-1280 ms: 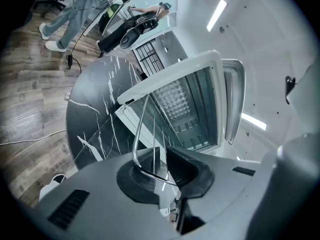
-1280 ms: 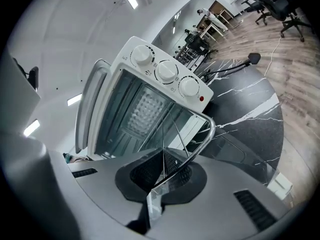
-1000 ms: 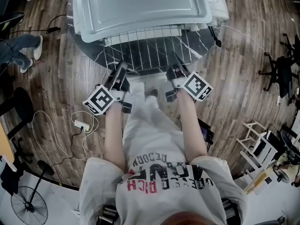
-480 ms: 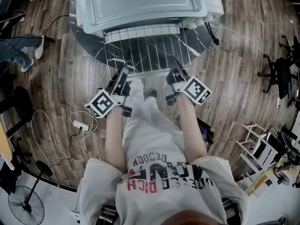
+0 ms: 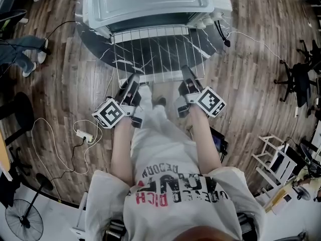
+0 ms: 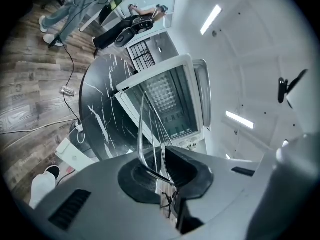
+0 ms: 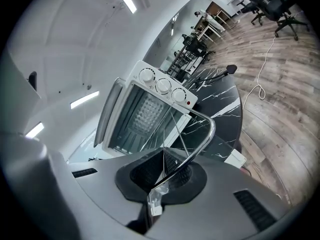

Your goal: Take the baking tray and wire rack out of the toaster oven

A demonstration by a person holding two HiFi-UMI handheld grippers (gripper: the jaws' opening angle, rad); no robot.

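Observation:
A white toaster oven [image 5: 150, 4] stands with its door down on a round dark marble table [image 5: 93, 41]. The wire rack [image 5: 155, 51] sticks far out of its mouth, level over the table. My left gripper [image 5: 133, 78] grips the rack's near left corner; its jaws have just been closing on the front wire [image 6: 148, 154]. On the near right corner my right gripper [image 5: 185, 73] is shut, with the rim wire [image 7: 202, 139] between its pads. Both gripper views look along the rack into the oven [image 6: 172, 101] [image 7: 145, 109]. I cannot make out a baking tray.
A person's legs [image 5: 20, 49] stand on the wooden floor at the left. A power strip with cables [image 5: 84, 133] lies below the table's left edge. An office chair [image 5: 301, 77] and a white shelf [image 5: 273, 159] are at the right, a fan [image 5: 22, 222] at the bottom left.
Both grippers have drawn back toward me with the wire rack between them. More of the rack now shows outside the oven.

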